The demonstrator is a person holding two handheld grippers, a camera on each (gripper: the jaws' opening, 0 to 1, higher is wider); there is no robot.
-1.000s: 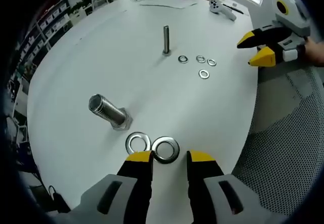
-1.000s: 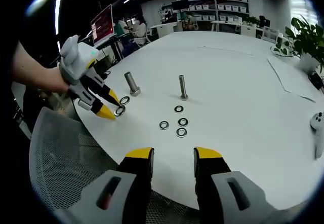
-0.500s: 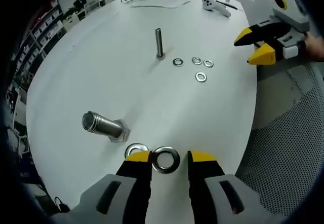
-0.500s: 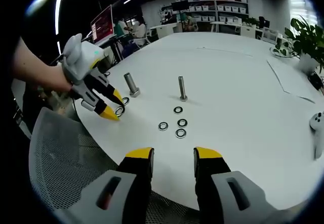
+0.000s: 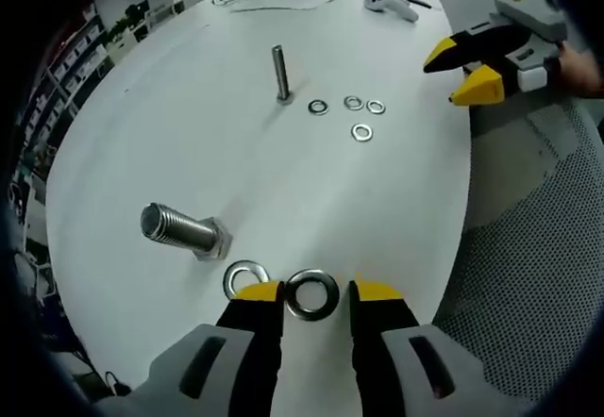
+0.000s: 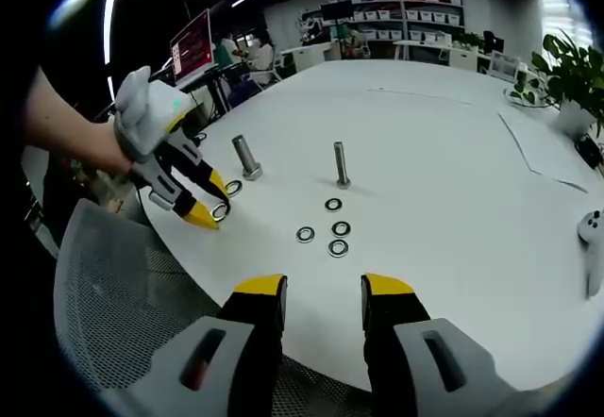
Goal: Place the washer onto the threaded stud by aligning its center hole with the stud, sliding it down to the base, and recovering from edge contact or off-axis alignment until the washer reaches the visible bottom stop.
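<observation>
Two studs (image 5: 280, 73) (image 5: 182, 233), six washers (image 5: 312, 294), one controller (image 5: 389, 3).

We see bare table (image 5: 311, 200) between the big threaded stud (image 5: 179, 231) and the slim stud (image 5: 280, 75) beyond it, wide enough for a gripper to cross. Beside the big stud, two large washers (image 5: 312, 293) lie near the table edge. Four small washers (image 5: 351, 115) clutter the slim stud's near side. A mesh chair (image 6: 104, 294) crowds the edge
</observation>
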